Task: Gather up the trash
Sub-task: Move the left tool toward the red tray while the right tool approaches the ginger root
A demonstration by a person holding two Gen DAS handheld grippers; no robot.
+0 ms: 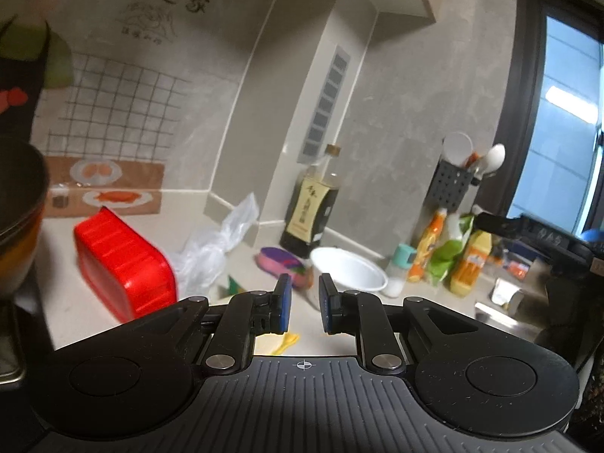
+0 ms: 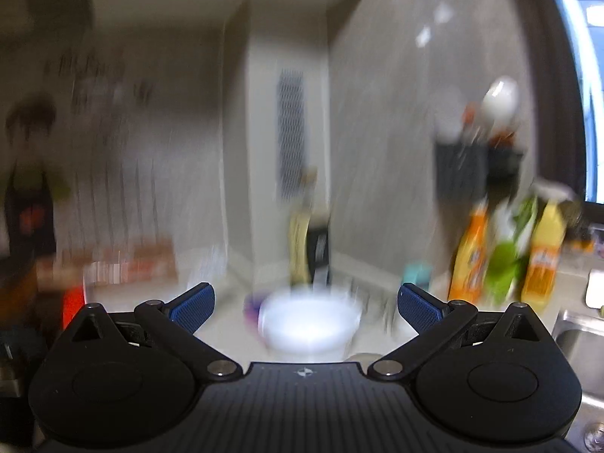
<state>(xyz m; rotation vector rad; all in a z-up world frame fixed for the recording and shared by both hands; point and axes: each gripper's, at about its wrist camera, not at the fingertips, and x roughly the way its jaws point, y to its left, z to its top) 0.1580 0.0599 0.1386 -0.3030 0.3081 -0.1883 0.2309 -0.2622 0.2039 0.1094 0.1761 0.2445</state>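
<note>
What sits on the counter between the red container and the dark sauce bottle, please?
In the left wrist view, a crumpled clear plastic bag lies between the red container and the dark sauce bottle.

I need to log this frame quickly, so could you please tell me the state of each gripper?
Left gripper: open with a narrow gap, holding nothing.
Right gripper: wide open, empty, facing the white bowl.

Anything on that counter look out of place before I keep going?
Yes: a crumpled clear plastic bag lies loose on the counter, beside a red tub tipped askew. Right view is too blurred to add more.
</note>
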